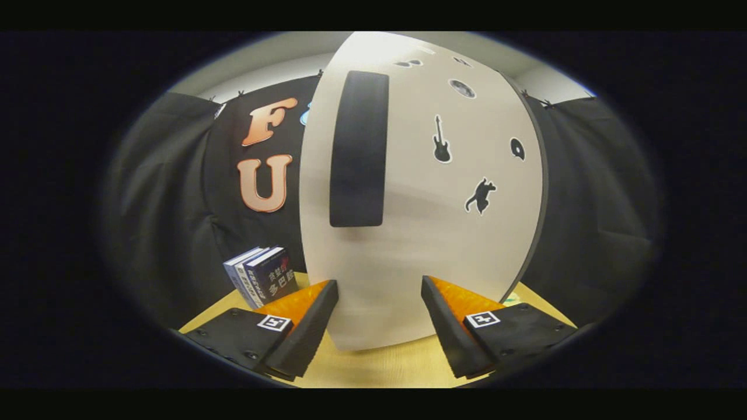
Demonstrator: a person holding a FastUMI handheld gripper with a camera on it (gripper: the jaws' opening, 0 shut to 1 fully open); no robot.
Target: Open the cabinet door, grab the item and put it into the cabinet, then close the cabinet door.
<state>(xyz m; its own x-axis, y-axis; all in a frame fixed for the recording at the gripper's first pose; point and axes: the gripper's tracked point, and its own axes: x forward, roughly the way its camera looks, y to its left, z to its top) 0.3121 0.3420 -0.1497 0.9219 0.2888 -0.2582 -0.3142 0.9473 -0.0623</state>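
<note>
Gripper [379, 303] spread wide, fingers [303, 332] parted and grasping nothing, low over pale wooden tabletop [379, 367]. Square black-and-white marker on each finger's upper face. Between and just ahead of the fingers: white cabinet door [420, 233], closed, lower edge meeting the tabletop in the gap between the two tips. Whether the tips touch the door face, cannot tell; they look very close to it.

On the door, above the left finger: tall black handle [359, 149], upright, a rounded vertical bar, well above the fingertips. To the right of the handle, scattered black stickers: a guitar [442, 140], a cat-like figure [480, 195] below it, a small round one [517, 149] toward the door's right edge, a larger round one [462, 88] higher up, more small shapes near the top. Dark edge running down the door's right side.

Left of the cabinet, beyond the left finger: books [262, 280] standing upright on the tabletop, dark covers, spines side by side, just beside the door's lower left corner. Not inside the cabinet, untouched by the fingers.

Behind everything: black cloth wall [589, 204], draped in folds both sides, with light wall above it.
</note>
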